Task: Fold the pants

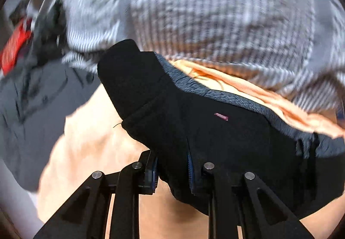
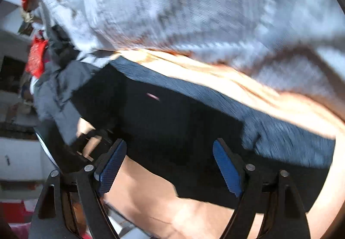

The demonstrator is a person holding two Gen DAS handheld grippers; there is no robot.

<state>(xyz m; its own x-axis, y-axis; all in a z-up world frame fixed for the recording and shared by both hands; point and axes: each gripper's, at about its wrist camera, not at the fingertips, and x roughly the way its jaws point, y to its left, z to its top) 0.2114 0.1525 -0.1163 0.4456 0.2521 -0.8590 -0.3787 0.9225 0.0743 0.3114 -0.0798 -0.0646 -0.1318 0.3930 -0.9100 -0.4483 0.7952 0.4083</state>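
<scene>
The black pants lie bunched on a light orange-lit table, with a grey inner lining along their far edge and a small pink label. My left gripper is shut on a fold of the pants near their front edge. In the right wrist view the pants stretch across the middle. My right gripper is open, its blue pads wide apart over the pants' front edge, holding nothing.
A grey-white checked garment is heaped behind the pants and also shows in the right wrist view. A grey cloth lies left. Red items sit at the far left. Both views are motion-blurred.
</scene>
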